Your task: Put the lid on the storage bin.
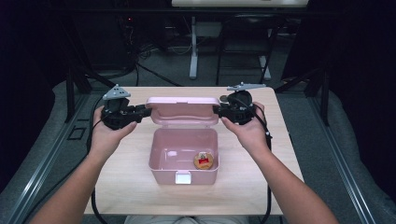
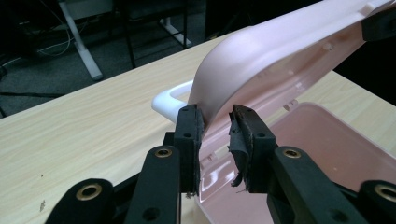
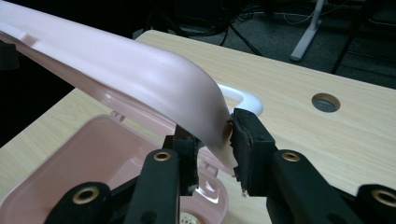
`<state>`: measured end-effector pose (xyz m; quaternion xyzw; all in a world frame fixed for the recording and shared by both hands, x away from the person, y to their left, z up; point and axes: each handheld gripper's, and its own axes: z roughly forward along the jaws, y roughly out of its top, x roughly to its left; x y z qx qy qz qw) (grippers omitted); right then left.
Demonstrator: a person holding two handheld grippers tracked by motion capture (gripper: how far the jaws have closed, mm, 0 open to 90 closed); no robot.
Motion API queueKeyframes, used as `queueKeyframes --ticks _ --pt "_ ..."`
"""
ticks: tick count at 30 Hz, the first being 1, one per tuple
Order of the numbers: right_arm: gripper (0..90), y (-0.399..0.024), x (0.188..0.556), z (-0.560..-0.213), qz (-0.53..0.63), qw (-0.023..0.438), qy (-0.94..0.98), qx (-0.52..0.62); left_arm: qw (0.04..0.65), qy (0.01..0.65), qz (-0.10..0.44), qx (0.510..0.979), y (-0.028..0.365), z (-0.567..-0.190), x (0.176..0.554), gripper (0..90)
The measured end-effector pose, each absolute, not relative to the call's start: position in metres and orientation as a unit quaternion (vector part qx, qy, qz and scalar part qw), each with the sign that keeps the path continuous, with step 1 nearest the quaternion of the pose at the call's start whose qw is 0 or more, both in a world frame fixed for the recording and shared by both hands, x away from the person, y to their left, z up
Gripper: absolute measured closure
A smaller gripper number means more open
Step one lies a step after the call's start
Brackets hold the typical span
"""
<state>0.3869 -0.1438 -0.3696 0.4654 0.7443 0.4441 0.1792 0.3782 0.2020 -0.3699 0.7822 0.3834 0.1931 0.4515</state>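
A pink plastic box (image 1: 161,156) sits in the middle of the table with its lid (image 1: 183,111) standing up at the back. Inside, at the front right, lies a round snack with a red label (image 1: 204,160). My left gripper (image 1: 145,112) is at the lid's left end. In the left gripper view the lid's corner (image 2: 243,70) lies between the jaws of my left gripper (image 2: 215,123), with a gap at one pad. My right gripper (image 1: 217,111) is at the lid's right end. The lid's other corner (image 3: 177,88) lies between the loosely spread jaws of my right gripper (image 3: 210,135).
A white handle (image 3: 243,98) sticks out behind the lid. The wooden table (image 1: 126,186) has a round cable hole (image 3: 325,102) at its back right. A white latch (image 1: 182,177) is on the box front. Desk legs and cables stand on the floor behind.
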Motion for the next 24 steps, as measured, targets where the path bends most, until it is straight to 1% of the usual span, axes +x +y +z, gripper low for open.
queueKeyframes --ticks 9,24 --pt "69.7 -0.147 0.376 -0.372 0.444 0.165 0.750 0.461 0.444 0.373 0.191 0.792 0.203 -0.370 0.368 69.8" --pt "69.0 -0.147 0.370 -0.372 0.441 0.159 0.756 0.458 0.439 0.371 0.184 0.797 0.204 -0.373 0.362 69.3"
